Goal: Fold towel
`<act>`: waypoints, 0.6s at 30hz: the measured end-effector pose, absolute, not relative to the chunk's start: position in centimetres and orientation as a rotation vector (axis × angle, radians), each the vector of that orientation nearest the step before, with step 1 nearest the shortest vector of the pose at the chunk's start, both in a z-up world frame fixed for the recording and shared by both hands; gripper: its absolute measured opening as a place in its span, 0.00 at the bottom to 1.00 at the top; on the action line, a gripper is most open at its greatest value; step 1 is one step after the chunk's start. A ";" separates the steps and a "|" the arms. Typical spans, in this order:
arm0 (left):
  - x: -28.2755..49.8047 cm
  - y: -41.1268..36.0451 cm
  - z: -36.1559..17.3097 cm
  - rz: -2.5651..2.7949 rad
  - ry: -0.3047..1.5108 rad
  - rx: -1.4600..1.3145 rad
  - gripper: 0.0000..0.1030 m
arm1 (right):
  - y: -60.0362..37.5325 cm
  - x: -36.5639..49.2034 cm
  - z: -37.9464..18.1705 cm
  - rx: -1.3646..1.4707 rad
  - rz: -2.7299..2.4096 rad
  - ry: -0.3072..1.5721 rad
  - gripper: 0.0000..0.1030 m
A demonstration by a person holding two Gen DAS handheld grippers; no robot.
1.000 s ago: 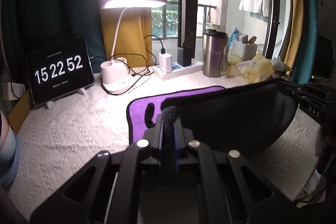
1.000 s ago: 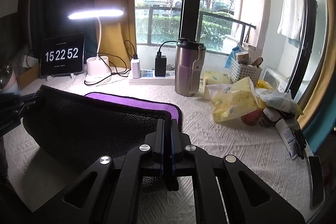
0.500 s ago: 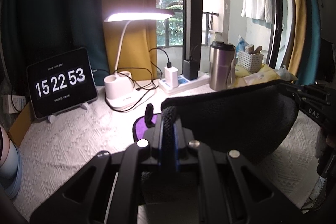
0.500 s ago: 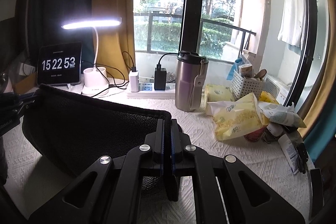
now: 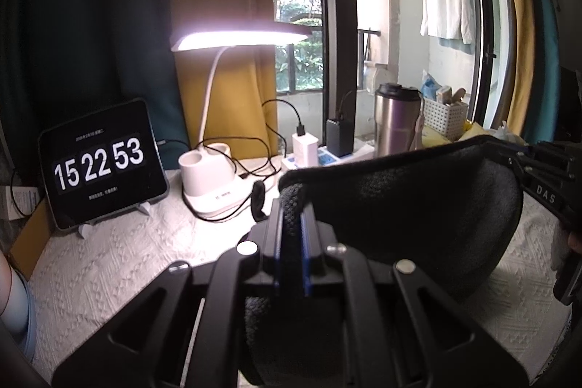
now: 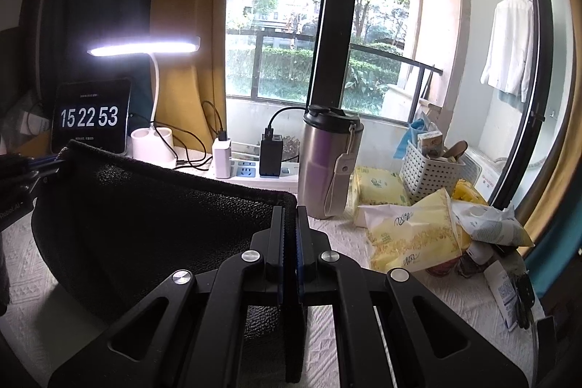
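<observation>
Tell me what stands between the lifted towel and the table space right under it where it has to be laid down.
Nothing visible does. The left gripper and right gripper each pinch a corner of the towel, which sags over bare white tablecloth. The tumbler and snack bags sit off to the right; the lamp base sits behind.

Left wrist view: low over white worktop [image 5: 109,264], close behind own fingers, facing back edge, clock tablet [image 5: 102,166] and lamp [image 5: 236,37] left of centre. Right wrist view: same low height, facing window, steel tumbler [image 6: 329,166] centre, snack clutter toward right edge. Both share tablet [image 6: 91,117], lamp [image 6: 143,47], tumbler [image 5: 396,124], power strip [image 6: 254,171], hanging shirt [image 6: 509,60]; each sees opposite gripper at frame edge.
</observation>
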State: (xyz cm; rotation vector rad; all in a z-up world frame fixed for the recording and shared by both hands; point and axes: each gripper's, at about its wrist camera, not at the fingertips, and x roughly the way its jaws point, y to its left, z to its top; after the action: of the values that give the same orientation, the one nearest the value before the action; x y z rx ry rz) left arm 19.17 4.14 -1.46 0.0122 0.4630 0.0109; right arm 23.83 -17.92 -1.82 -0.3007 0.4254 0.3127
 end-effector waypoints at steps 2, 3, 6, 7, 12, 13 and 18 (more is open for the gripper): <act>19.7 4.1 -1.7 0.009 0.461 0.017 0.08 | -17.7 24.2 -2.0 -0.312 0.301 0.418 0.05; 19.9 4.1 -1.8 0.008 0.461 0.017 0.08 | -17.6 24.4 -2.1 -0.323 0.296 0.415 0.05; 20.6 4.0 -2.0 0.011 0.461 0.023 0.08 | -17.4 25.0 -2.4 -0.339 0.284 0.403 0.05; 20.9 4.0 -2.1 0.012 0.461 0.024 0.08 | -17.3 25.2 -2.5 -0.344 0.282 0.402 0.05; 22.2 4.0 -2.8 0.020 0.473 0.031 0.08 | -17.1 26.6 -3.0 -0.356 0.279 0.404 0.05; 22.5 4.1 -3.0 0.021 0.476 0.030 0.08 | -17.0 26.9 -3.2 -0.358 0.279 0.406 0.05; 24.0 4.3 -4.1 0.031 0.502 0.033 0.08 | -16.5 28.4 -4.3 -0.373 0.279 0.412 0.05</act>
State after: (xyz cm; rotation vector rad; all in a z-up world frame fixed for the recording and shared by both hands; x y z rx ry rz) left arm 23.98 4.30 -4.08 0.0332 0.5018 0.0312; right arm 28.36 -16.51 -4.29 -0.3732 0.4119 0.2788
